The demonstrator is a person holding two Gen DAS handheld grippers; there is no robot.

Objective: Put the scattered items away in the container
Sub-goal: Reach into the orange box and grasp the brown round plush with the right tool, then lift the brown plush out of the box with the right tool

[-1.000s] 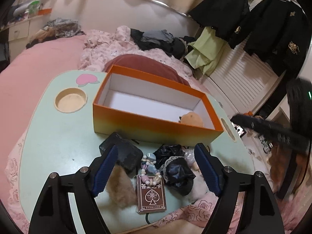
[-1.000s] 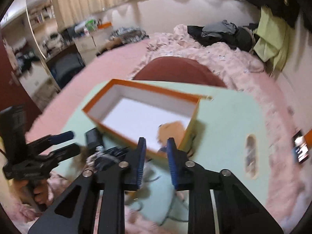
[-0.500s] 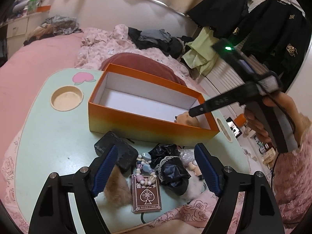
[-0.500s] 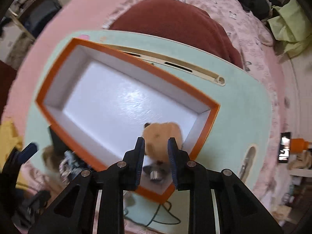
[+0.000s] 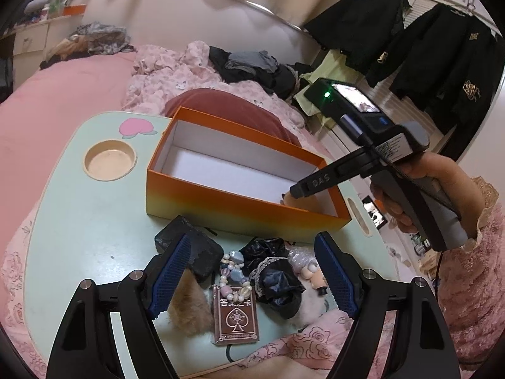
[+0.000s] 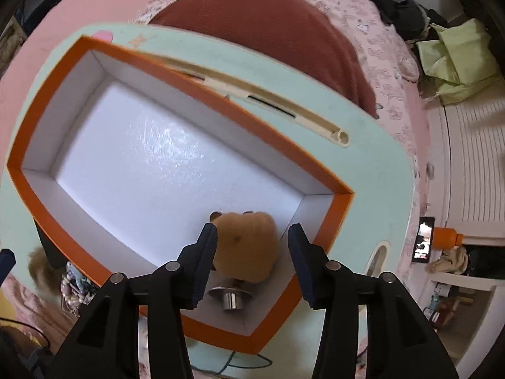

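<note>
Fingers of the right gripper (image 6: 252,237) stand apart over the lower right corner of the orange cardboard box with white lining (image 6: 50,63), straddling a tan plush hamster toy (image 6: 249,246) that lies on the box floor; neither pad visibly presses it. Just below the toy in the frame sits a small silver metal fitting (image 6: 230,297). The rest of the white floor is bare.

From the left wrist view, that same gripper reaches in from the right of the frame, its black finger dipping into the box's right end (image 5: 312,183), held by a hand (image 5: 426,189) in a fluffy pink sleeve. The left gripper (image 5: 252,271) hangs low at the bottom centre with its blue pads spread wide, gripping nothing.

Between and just beyond those pads, on the pale mint lap table (image 5: 79,221), the scattered items lie outside the box, close to its front wall: a black rectangular pouch (image 5: 202,249), a tan fur pompom (image 5: 189,306), a pastel bead bracelet (image 5: 233,268) resting partly on a brown deck of cards with a spade emblem (image 5: 235,319), a crumpled black lace-trimmed cloth (image 5: 277,278), and a small white fluffy doll (image 5: 312,287), partly hidden behind the right pad. A round wooden cup recess (image 5: 110,159) sits at the table's upper left.
</note>
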